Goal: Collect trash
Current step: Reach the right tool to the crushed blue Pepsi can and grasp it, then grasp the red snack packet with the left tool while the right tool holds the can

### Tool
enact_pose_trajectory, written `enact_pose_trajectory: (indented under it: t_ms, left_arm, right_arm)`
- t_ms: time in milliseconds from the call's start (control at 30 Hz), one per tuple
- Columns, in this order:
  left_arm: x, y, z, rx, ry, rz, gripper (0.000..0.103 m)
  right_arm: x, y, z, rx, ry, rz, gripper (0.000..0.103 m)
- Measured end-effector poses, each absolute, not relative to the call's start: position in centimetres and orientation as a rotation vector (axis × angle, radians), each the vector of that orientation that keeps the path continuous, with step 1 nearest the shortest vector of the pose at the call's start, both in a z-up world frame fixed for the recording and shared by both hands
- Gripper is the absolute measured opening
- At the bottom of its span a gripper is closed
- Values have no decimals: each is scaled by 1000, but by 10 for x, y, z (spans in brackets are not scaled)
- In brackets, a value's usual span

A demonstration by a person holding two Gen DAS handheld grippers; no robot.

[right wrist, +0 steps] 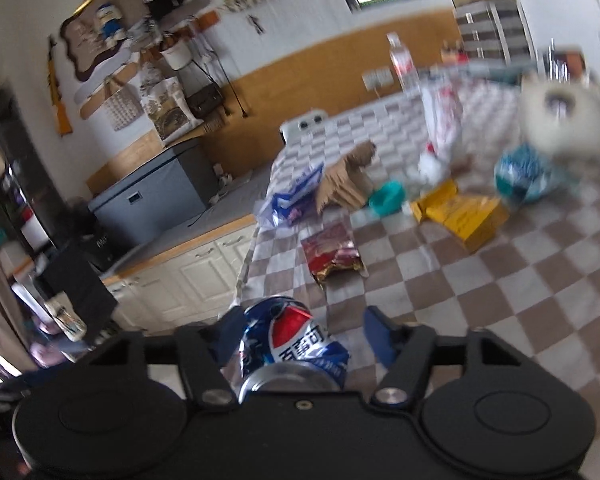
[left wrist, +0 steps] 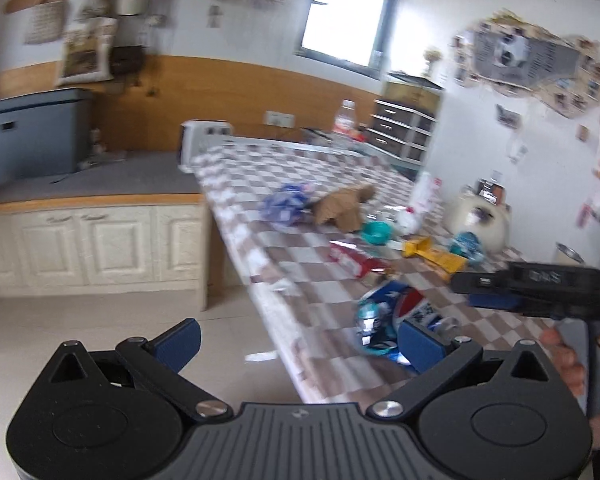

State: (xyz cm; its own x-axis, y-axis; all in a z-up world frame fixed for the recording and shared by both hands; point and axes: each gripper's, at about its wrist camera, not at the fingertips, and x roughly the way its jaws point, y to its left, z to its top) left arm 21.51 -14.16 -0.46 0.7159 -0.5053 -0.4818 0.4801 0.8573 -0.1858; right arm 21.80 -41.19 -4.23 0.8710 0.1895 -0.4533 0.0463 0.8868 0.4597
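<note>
A: Right gripper (right wrist: 300, 325) is part open. The crushed Pepsi can (right wrist: 296, 354) sits between the jaws at the near edge of the checked table (right wrist: 500, 300). The right pad stands clear of it and the left pad is hidden behind it, so no grip is confirmed.

B: Left gripper (left wrist: 300, 334)?

A: Spread wide and empty, hovering by the table edge.

B: Progress?

A: Early, by my reading. Nothing looks collected. The red snack wrapper (right wrist: 332, 254), yellow packet (right wrist: 464, 214), crumpled brown cardboard (right wrist: 348, 184), blue-and-white plastic bag (right wrist: 292, 198) and teal wrapper (right wrist: 520, 176) all lie loose on the cloth.

B: Containers?

A: No bin or trash bag is in view. There is a teal bowl (right wrist: 388, 196) among the litter, contents too blurred to tell, and a grey-blue box (left wrist: 32, 132) on the counter, lid down.
</note>
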Motion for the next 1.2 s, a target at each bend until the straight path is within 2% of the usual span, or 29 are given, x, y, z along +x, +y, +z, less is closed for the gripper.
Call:
enact_pose_trajectory:
  t_ms: [100, 267, 467, 500, 533, 567, 633, 800, 867, 1100, 1200]
  left_arm:
    - [225, -169, -13, 55, 547, -534, 101]
    - [248, -199, -35, 182, 575, -537, 92]
    - [269, -214, -58, 268, 605, -527, 92]
    - [271, -216, -61, 276, 608, -538, 92]
    - [272, -218, -63, 285, 608, -552, 92]
    - [273, -221, -64, 300, 605, -552, 92]
    - [274, -224, -64, 312, 586, -560, 91]
    - [281, -231, -63, 299, 591, -614, 75]
    - [283, -235, -63, 293, 591, -631, 72]
    - [277, -243, -65, 285, 590, -687, 72]
    - [268, -238, -63, 314, 583, -700, 73]
  right_arm:
    - [238, -428, -56, 579, 579, 115, 53]
    - [253, -443, -74, 657, 649, 176, 52]
    - [262, -445, -85, 659, 716, 283, 52]
    - [264, -444, -87, 660, 727, 303, 50]
    - [266, -442, -88, 665, 736, 329, 40]
    - [268, -440, -89, 665, 748, 352, 35]
    - [268, -434, -87, 626, 755, 364, 35]
    - [266, -432, -86, 590, 759, 377, 35]
    - [263, -436, -87, 593, 762, 378, 36]
    - [256, -445, -89, 594, 797, 386, 40]
    - [251, -455, -93, 643, 809, 398, 37]
